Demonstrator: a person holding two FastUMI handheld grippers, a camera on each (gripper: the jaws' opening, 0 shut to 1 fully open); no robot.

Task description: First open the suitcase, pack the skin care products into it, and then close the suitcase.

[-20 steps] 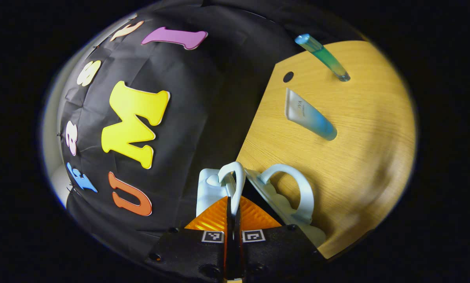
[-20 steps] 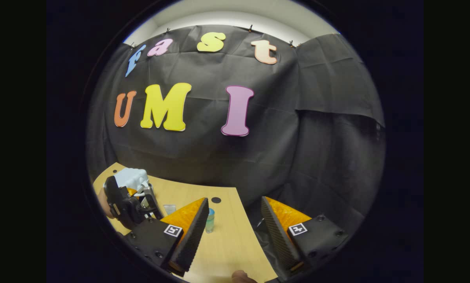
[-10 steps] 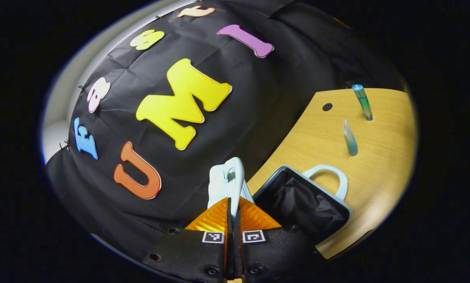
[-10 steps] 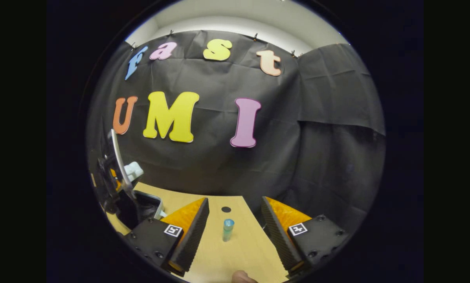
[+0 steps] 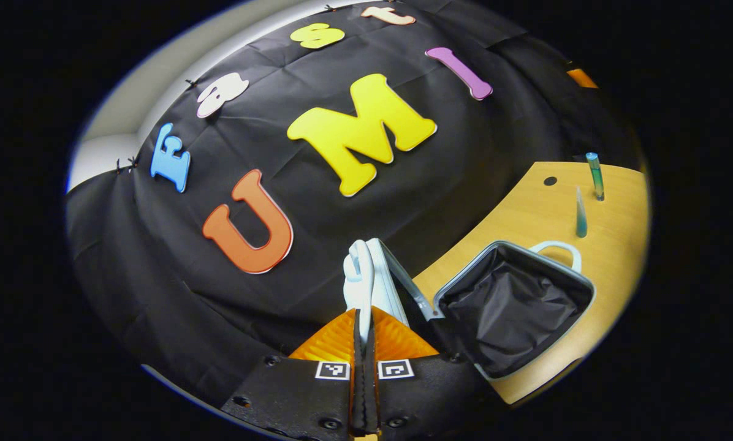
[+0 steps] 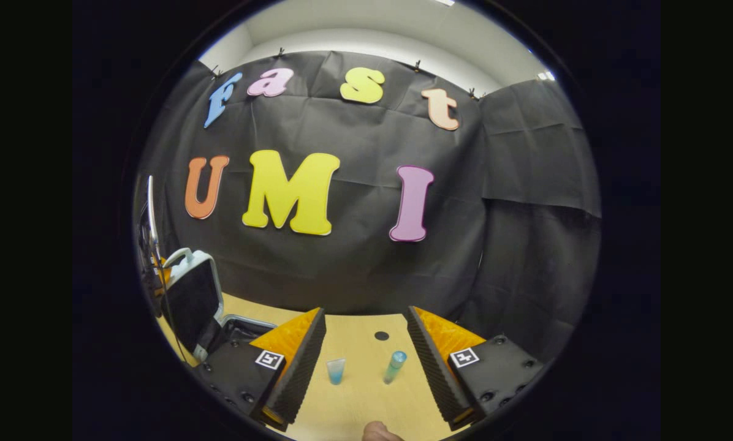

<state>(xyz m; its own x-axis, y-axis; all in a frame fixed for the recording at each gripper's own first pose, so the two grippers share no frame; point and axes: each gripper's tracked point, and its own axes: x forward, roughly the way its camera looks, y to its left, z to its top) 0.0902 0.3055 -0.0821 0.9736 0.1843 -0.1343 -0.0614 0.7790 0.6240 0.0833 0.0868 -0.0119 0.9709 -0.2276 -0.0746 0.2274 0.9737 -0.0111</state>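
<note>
Left claw (image 5: pixel 363 324) pinched tight on the handle (image 5: pixel 360 275) of the suitcase lid (image 5: pixel 386 283); lid stands roughly upright. Suitcase (image 5: pixel 513 306) lies on the bench (image 5: pixel 526 208), black lining exposed. Right claw (image 6: pixel 364 361) hangs wide, holding nothing, above the two skin care tubes: the flat tube (image 6: pixel 336 370) and the round tube (image 6: pixel 394 366), both upright near the case. I'd swing the lid past vertical in a slow arc before letting go, or it may drop shut.
</note>
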